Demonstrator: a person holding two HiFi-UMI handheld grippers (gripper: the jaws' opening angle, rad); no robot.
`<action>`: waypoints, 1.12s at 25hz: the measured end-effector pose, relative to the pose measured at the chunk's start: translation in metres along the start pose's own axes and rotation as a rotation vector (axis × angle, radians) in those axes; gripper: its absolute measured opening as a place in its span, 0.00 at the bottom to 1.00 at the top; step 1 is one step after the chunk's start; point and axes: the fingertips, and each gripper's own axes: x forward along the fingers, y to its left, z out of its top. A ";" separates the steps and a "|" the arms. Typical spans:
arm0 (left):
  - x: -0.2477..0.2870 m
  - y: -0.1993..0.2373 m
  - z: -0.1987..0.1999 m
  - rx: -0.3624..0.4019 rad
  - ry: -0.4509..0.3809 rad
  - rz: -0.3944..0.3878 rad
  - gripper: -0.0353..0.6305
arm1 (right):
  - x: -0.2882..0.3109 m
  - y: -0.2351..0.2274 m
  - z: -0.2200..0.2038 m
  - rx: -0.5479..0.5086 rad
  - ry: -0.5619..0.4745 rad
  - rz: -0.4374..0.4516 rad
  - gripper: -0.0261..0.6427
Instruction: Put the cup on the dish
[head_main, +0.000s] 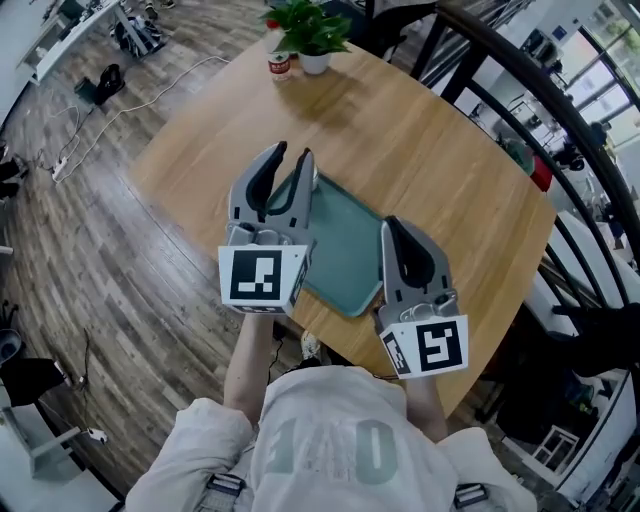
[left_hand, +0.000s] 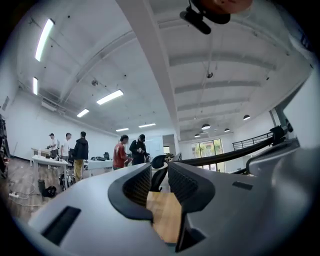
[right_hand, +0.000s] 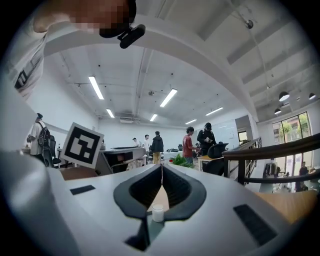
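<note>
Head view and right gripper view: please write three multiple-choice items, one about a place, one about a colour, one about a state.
1. Where does the potted plant stand?
A) at the far edge of the table
B) on the floor
C) on a chair

2. Which colour has the tray?
A) red
B) teal green
C) yellow

3. How are the right tongs?
A) wide open
B) shut on the plant
C) shut and empty

Answers:
1 A: the plant stands by the table's far rim.
2 B: the tray looks teal green against the light wood.
3 C: the tips meet with nothing gripped.
</note>
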 end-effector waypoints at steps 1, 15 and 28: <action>-0.010 -0.002 0.013 0.009 -0.026 0.008 0.20 | -0.004 0.003 0.004 -0.002 -0.012 0.004 0.07; -0.120 -0.012 0.058 0.076 -0.072 0.052 0.07 | -0.027 0.053 0.038 -0.053 -0.116 0.054 0.07; -0.129 -0.018 0.054 0.036 -0.058 0.049 0.07 | -0.039 0.057 0.037 -0.101 -0.095 0.047 0.07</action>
